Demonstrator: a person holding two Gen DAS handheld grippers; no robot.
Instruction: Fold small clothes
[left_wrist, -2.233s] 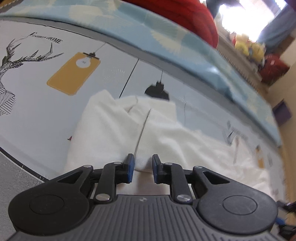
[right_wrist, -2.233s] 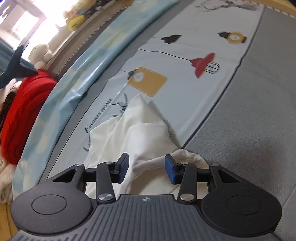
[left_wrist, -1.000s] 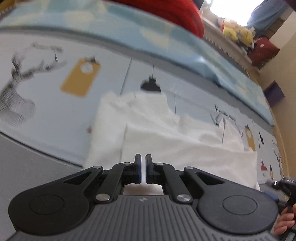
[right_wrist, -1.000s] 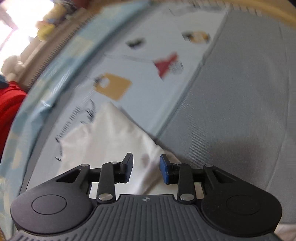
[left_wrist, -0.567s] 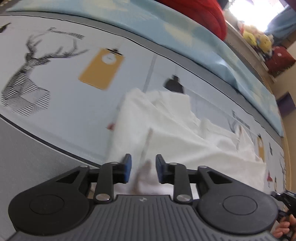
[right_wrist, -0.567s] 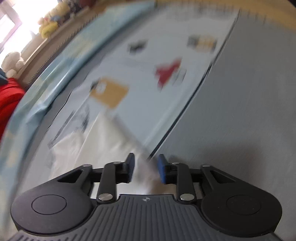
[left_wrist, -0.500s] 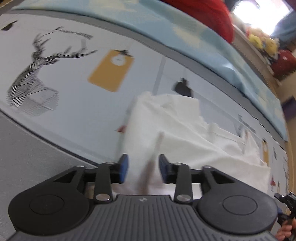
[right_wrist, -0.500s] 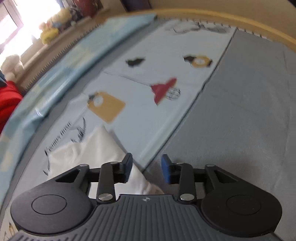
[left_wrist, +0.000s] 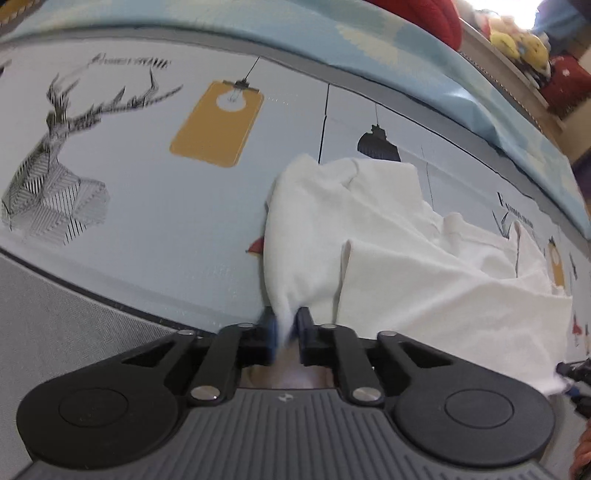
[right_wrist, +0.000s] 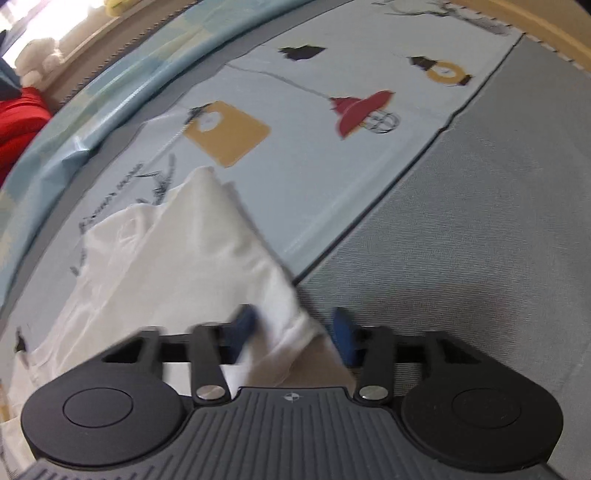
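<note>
A small white garment lies partly folded on a pale blue printed mat. My left gripper is at its near left corner, jaws nearly closed on a pinch of white cloth. In the right wrist view the same white garment runs away to the left. My right gripper is open, its blue pads on either side of the garment's near right corner, which lies between them over the mat's edge.
The mat's prints include a deer, yellow tags and a red lamp. Grey carpet lies in front of the mat. A light blue sheet, a red cushion and soft toys lie beyond.
My left gripper has shifted to the garment's left corner and closed from open onto the cloth. My right gripper has opened wider and moved onto the garment's right corner.
</note>
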